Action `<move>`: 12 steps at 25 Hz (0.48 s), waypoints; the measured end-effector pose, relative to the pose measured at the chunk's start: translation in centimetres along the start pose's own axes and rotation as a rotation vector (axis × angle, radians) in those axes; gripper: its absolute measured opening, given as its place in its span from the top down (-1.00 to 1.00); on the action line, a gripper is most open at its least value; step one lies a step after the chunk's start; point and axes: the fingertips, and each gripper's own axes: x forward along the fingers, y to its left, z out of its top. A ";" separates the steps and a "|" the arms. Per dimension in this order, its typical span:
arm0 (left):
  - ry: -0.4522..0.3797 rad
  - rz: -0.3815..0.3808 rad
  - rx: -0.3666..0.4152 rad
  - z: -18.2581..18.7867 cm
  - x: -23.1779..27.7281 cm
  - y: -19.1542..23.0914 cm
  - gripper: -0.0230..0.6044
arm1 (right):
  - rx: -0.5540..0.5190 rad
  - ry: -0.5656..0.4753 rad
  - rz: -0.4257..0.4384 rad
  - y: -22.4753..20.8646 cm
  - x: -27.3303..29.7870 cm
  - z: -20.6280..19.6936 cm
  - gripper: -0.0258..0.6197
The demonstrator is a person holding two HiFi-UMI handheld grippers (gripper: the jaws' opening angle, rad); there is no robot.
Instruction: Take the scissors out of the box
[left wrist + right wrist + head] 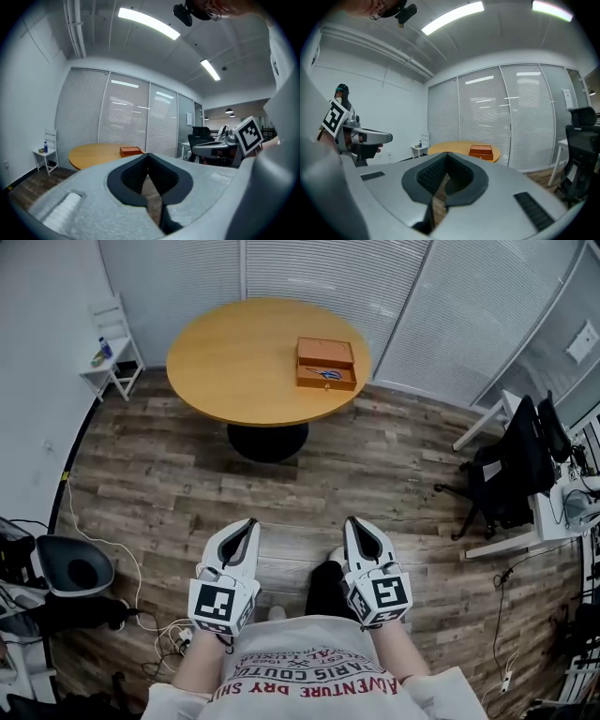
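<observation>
Across the room on the round desk (234, 367), the scissors (325, 374) lie inside the open box (324, 352). Nothing is done yet: the left gripper (247, 529) and right gripper (355, 526) are well short of it, jaws pressed together, empty.

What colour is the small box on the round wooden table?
The small rectangular box is orange-brown, clearest in the head view.

Upside-down red print on the shirt (309, 667), partly legible: "…VENTURE DRY"
</observation>
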 end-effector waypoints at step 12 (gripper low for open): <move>-0.039 0.062 0.001 4.5 18.0 1.4 0.90 | -0.043 -0.042 0.083 -13.9 13.8 4.6 0.90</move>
